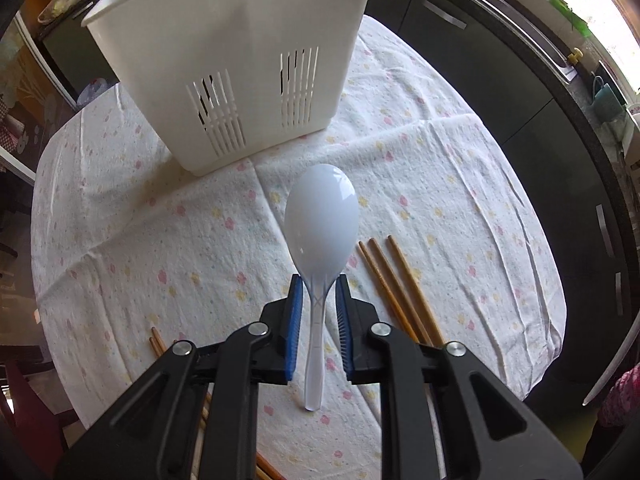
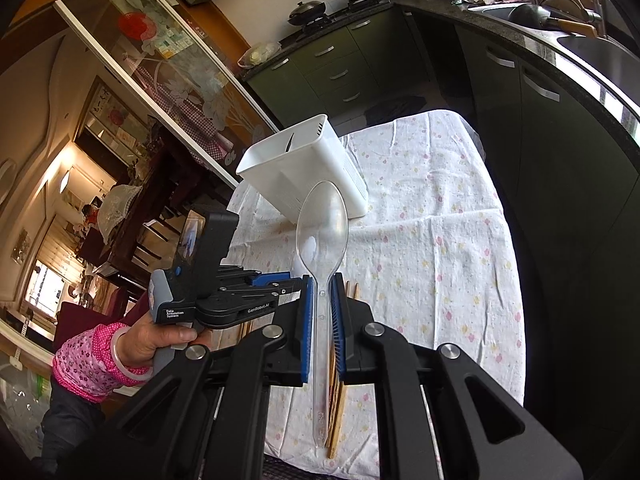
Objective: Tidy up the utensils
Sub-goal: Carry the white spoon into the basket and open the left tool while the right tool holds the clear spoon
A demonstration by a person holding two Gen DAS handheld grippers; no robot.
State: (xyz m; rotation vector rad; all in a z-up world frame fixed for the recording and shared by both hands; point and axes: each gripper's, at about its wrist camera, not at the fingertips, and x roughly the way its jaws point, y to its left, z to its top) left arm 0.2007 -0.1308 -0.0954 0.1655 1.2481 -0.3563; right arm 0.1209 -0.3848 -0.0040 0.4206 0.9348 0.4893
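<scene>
My left gripper (image 1: pixel 319 286) is shut on the neck of a white plastic spoon (image 1: pixel 321 218), bowl pointing forward, above the table. A white slotted utensil holder (image 1: pixel 224 64) stands just beyond it on the flowered cloth. My right gripper (image 2: pixel 322 284) is shut on the handle of a clear plastic spoon (image 2: pixel 322 224), held above the cloth. The holder (image 2: pixel 308 160) lies ahead of it. The left gripper body (image 2: pixel 208 280) and the hand holding it show at the left in the right wrist view. Wooden chopsticks (image 1: pixel 394 280) lie on the cloth; they also show under the right gripper (image 2: pixel 340 412).
The table with the flowered cloth (image 1: pixel 460 184) has dark kitchen cabinets (image 2: pixel 560 152) along its right side and far end. More chopsticks (image 1: pixel 157 340) lie at the lower left of the cloth. A glass sliding door (image 2: pixel 168 76) stands to the left.
</scene>
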